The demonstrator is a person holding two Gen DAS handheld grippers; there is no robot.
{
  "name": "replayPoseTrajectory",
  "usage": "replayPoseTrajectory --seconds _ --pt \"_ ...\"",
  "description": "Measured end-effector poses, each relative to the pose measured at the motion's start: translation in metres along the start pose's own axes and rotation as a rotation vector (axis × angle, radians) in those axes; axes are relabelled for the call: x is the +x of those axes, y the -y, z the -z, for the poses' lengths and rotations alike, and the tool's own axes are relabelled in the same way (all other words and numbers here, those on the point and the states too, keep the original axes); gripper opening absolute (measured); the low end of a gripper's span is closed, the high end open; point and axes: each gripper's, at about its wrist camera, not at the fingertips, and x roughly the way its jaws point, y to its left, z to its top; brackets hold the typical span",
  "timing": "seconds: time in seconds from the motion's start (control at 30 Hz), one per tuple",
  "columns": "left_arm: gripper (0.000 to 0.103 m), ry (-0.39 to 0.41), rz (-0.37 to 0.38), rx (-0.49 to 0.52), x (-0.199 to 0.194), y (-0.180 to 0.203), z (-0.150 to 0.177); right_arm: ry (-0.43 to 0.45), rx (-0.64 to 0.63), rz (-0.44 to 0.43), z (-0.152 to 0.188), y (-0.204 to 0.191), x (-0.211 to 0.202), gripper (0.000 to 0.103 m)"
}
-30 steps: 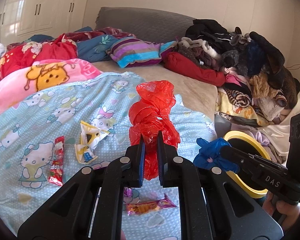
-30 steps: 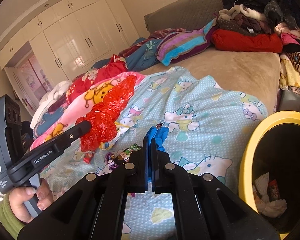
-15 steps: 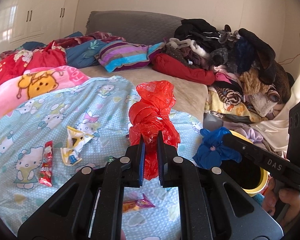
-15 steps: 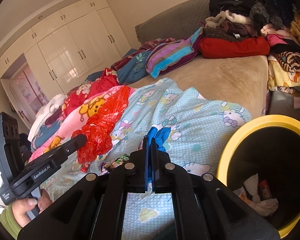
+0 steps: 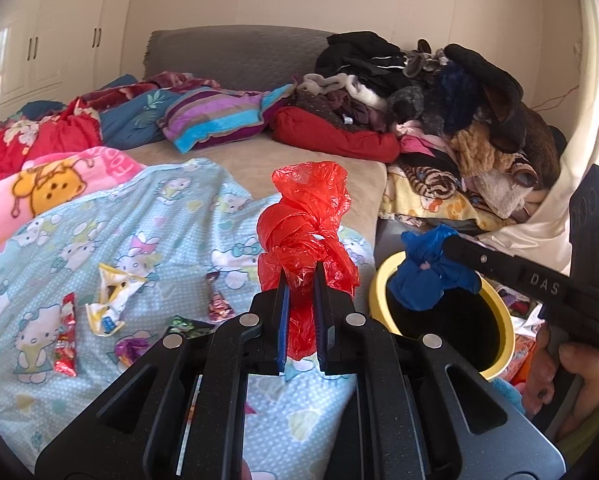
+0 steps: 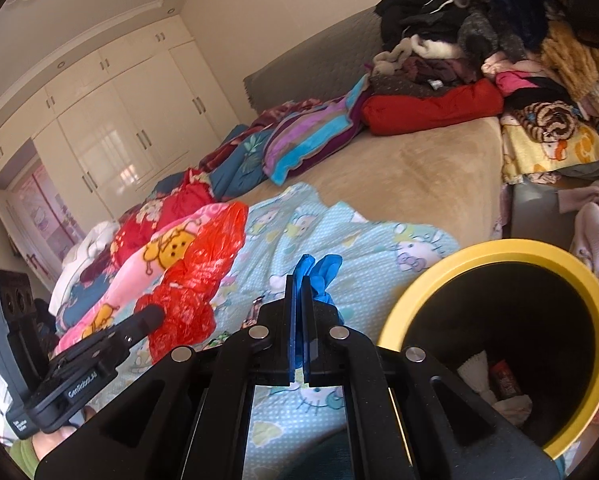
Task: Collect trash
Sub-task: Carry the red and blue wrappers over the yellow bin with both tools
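My left gripper [image 5: 299, 280] is shut on a crumpled red plastic bag [image 5: 305, 236] and holds it above the light blue cartoon blanket [image 5: 159, 216]. My right gripper [image 6: 298, 282] is shut on a crumpled blue bag [image 6: 319, 272]; in the left wrist view the blue bag [image 5: 429, 276] hangs over the rim of the yellow bin [image 5: 499, 344]. The bin [image 6: 499, 248] stands beside the bed and holds some trash. The red bag also shows in the right wrist view [image 6: 195, 280]. Several snack wrappers lie on the blanket: a red one [image 5: 65, 336], a white-yellow one [image 5: 111, 300], a pink one [image 5: 217, 300].
A pile of clothes [image 5: 439, 112] fills the bed's far right corner. A striped pillow [image 5: 219, 120] and red and pink blankets [image 5: 43, 184] lie at the left and back. White wardrobes [image 6: 111, 136] line the left wall.
Both grippers have swung right toward the bin. The blue bag has moved from over the blanket to above the bin's rim. The red bag stays gripped and follows.
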Motion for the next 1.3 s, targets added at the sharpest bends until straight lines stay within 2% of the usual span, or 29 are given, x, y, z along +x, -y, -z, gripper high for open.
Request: replayPoseTrajectory --seconds 0.67,1.3 --pt "0.006 -0.033 0.078 0.102 0.020 0.065 0.006 0.066 0.082 0.090 -0.018 0.068 -0.042 0.002" --pt "0.006 -0.091 0.138 0.184 0.043 0.105 0.023 0.043 0.106 0.201 -0.015 0.115 -0.043 0.002"
